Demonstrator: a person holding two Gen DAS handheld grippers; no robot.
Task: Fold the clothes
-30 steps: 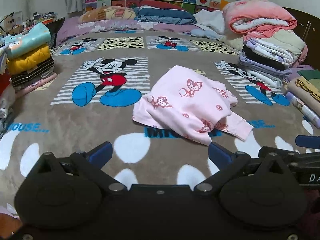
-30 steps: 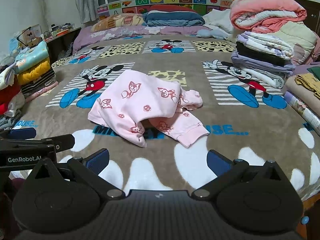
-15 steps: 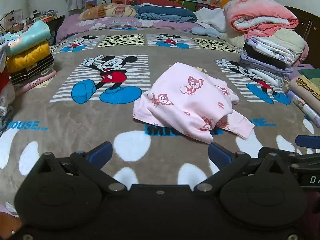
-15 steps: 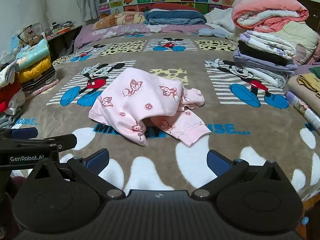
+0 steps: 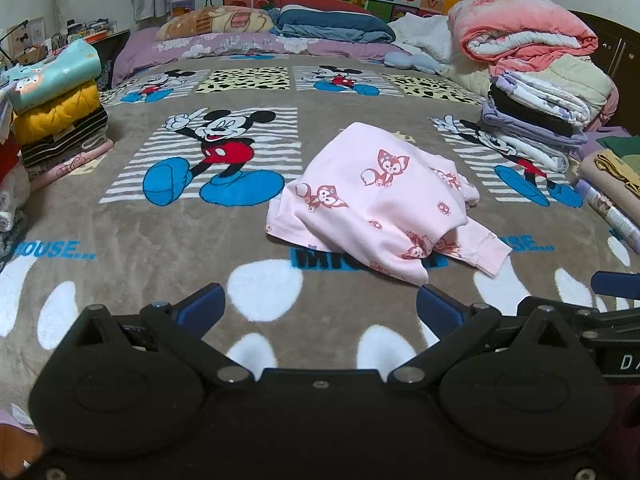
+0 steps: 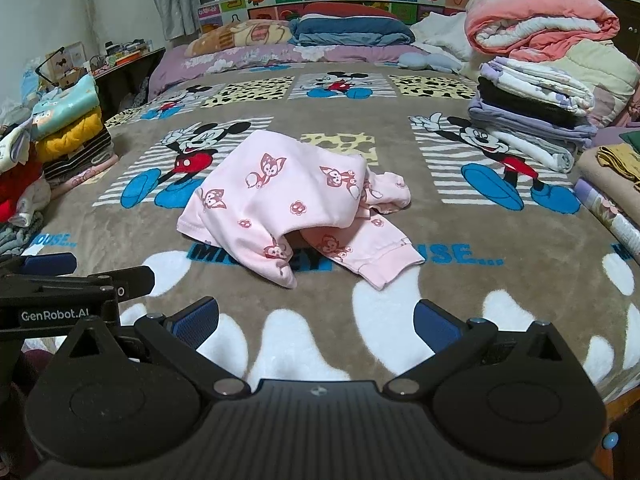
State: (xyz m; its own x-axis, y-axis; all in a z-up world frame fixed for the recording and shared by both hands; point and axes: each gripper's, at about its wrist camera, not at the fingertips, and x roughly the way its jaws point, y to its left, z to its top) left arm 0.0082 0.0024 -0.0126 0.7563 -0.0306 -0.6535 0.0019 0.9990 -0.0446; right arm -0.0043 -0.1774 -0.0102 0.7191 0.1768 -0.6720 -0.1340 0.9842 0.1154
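Note:
A pink garment with a fox print [image 5: 384, 204] [image 6: 288, 204] lies crumpled on the brown cartoon-mouse blanket [image 5: 160, 240] [image 6: 460, 280], one cuffed end [image 6: 390, 266] pointing toward me. My left gripper [image 5: 320, 308] hovers near the bed's front edge, short of the garment, open with nothing between its blue fingertips. My right gripper [image 6: 316, 322] is likewise open and empty, just in front of the garment. The right gripper's fingertip [image 5: 614, 284] shows at the right edge of the left wrist view. The left gripper's body [image 6: 60, 296] shows at the left of the right wrist view.
Folded clothes stack up at the left edge [image 5: 56, 112] [image 6: 68, 132]. Folded linens and a rolled pink quilt pile up at the right [image 5: 532, 92] [image 6: 536, 88]. More folded fabric lies near right [image 5: 612, 184]. Pillows line the headboard [image 6: 340, 32].
Both grippers have crept slightly forward and the views tilted up a little; the garment sits a bit lower and larger in view. Nothing was grasped.

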